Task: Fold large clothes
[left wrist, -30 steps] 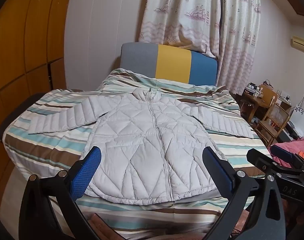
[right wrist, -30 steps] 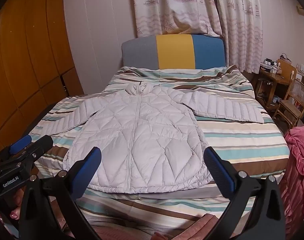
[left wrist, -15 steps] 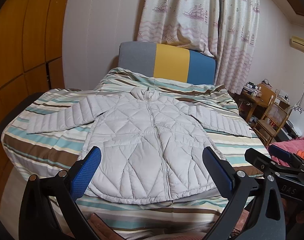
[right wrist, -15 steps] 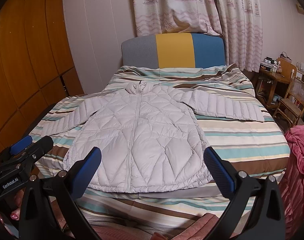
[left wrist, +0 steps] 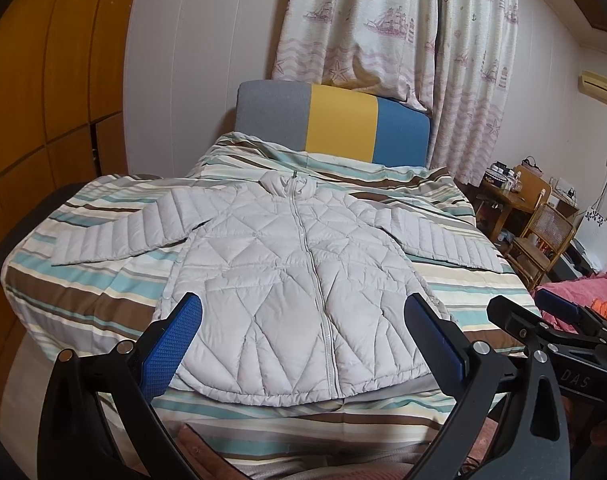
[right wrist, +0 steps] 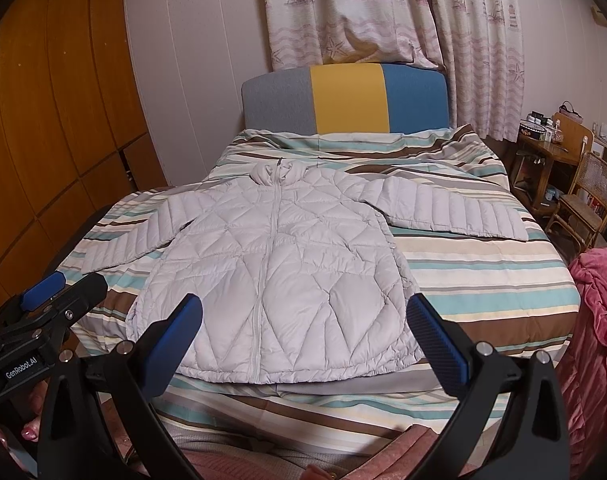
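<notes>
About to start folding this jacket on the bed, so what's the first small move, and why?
Probably bring the left claw forward to the left sleeve. The jacket lies flat, zipped, sleeves spread wide on the bed, and both claws, the right claw too, are open, holding nothing, short of the hem.

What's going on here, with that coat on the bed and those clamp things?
A person holds a two-finger gripper in each hand, about to fold the pale quilted jacket. It lies zipped and flat on the striped bed, sleeves spread out. The left gripper and right gripper are both open at the foot of the bed, touching nothing.
</notes>
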`<state>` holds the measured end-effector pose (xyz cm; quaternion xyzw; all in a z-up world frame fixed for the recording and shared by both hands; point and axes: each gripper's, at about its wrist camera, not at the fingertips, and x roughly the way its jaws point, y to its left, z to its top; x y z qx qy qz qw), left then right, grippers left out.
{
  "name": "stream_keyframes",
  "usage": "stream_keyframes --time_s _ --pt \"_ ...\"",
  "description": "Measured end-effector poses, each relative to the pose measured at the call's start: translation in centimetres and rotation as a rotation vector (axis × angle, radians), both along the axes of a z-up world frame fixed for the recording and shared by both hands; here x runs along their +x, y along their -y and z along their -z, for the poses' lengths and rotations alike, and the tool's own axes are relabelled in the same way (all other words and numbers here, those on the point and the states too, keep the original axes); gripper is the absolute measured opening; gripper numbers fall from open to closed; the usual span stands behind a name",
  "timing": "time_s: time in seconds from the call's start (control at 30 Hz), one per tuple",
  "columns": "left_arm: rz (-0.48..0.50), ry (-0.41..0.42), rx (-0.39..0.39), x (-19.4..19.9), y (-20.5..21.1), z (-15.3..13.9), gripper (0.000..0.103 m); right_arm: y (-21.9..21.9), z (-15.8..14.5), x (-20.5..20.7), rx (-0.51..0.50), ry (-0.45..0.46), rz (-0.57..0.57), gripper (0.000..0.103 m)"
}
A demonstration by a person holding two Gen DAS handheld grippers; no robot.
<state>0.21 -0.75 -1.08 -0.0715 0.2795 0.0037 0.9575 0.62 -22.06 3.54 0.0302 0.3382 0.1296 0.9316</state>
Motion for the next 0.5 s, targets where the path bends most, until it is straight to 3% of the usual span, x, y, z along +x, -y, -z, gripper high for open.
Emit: stream_keyframes --time_s 0.5 --pt "0.003 -0.018 -0.002 -0.3 0.5 1.0 0.100 0.5 -0.2 0.1 0.000 -0.013 -0.004 0.101"
